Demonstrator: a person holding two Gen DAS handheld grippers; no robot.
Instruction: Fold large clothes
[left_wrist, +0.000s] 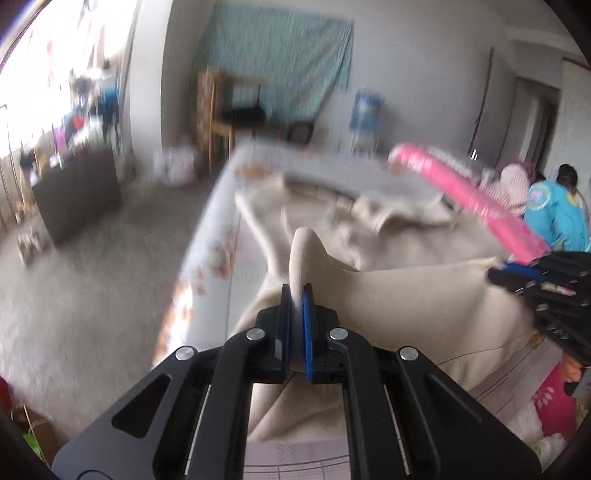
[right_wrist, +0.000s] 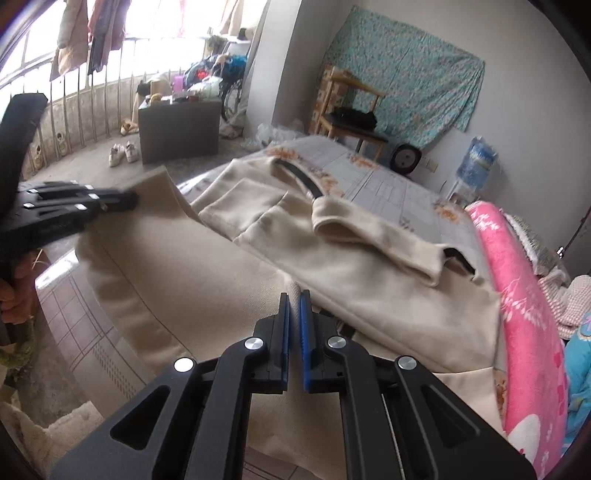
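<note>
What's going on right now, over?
Left tool shut on beige coat hem. Right tool shut on same edge. Coat half-lifted over bed. Pink blanket alongside, not blocking.

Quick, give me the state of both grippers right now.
Left gripper: shut on the hem of the beige coat, lifted.
Right gripper: shut on the same coat's edge.

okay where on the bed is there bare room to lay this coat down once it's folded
Free: the far bedsheet, between the beige coat and the chair and water jug by the wall. Crowded: the near half lies under the coat, which both the left gripper and right gripper pinch; the pink blanket lines the right edge.
</note>
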